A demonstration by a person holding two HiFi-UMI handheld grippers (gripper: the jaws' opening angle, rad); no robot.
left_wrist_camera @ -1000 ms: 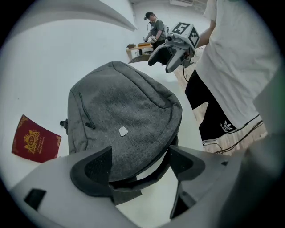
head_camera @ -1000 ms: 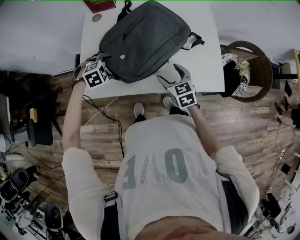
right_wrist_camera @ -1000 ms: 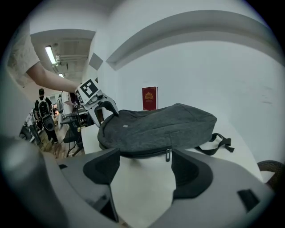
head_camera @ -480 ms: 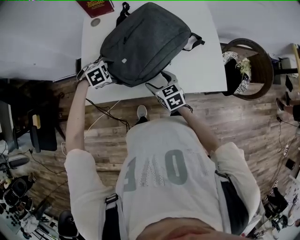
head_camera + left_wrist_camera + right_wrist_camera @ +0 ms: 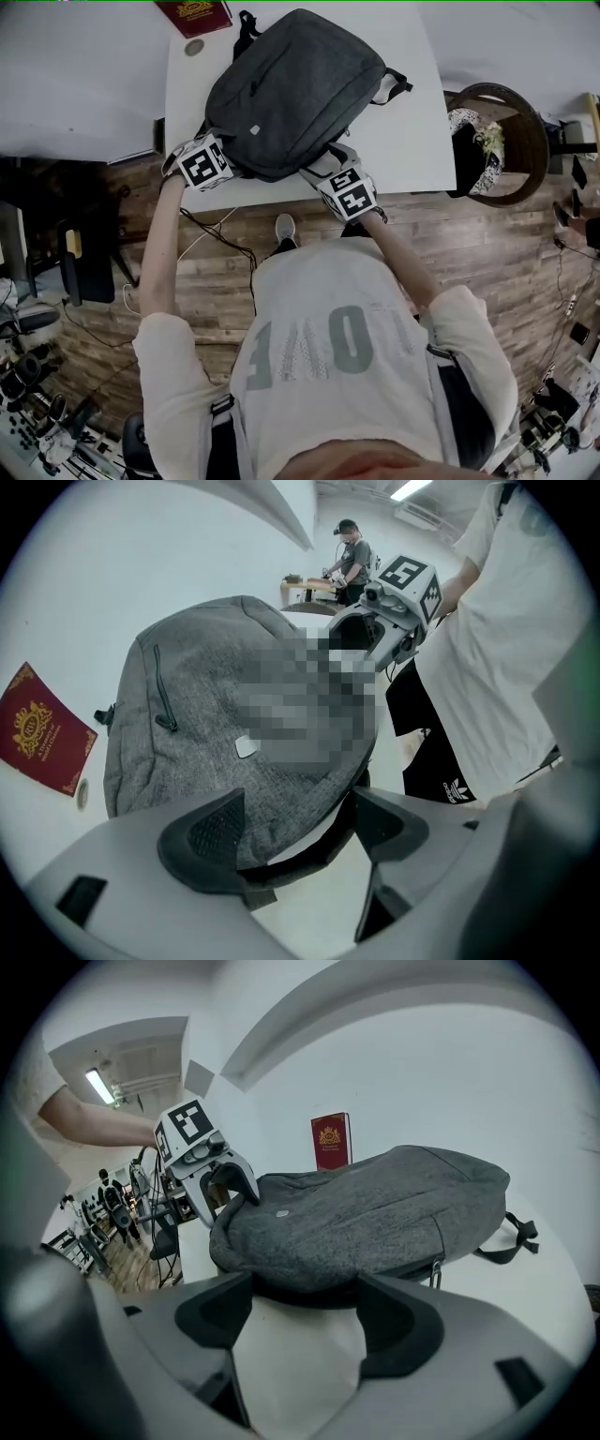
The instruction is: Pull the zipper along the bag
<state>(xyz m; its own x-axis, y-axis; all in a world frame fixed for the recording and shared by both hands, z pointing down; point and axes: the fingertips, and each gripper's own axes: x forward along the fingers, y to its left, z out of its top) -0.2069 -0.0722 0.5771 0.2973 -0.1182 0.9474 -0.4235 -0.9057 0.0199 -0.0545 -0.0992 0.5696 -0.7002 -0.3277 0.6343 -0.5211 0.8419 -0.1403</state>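
Grey woven fabric fills both gripper views: the bag (image 5: 291, 89) lies flat on the white table (image 5: 412, 136), at twelve o'clock from the person. The left gripper (image 5: 298, 822) sits at the bag's seven o'clock corner with its jaws spread. The bottom edge of the fabric lies between them, against one pad and just short of the other, so nothing is pinched yet. The right gripper (image 5: 305, 1307) comes in at the five o'clock edge, jaws also wide apart, with the rim of the bag just at their tips.

This looks like the set-up step, bracing and lining up, with no pulling under way. The metal zipper pull (image 5: 436, 1272) hangs at the side seam, off toward three o'clock of the right jaws and outside them. The next move likely calls for the right gripper to slide that way and close on the tab while the left clamps the corner to hold the bag steady.

As far as the views show, the bag is zipped, and nothing of its contents can be seen. A round basket (image 5: 514, 105) stands off the table's three o'clock side, holding something dark and a pale patterned item that cannot be identified. A red booklet (image 5: 195, 11) and a coin (image 5: 194, 47) lie at eleven o'clock.
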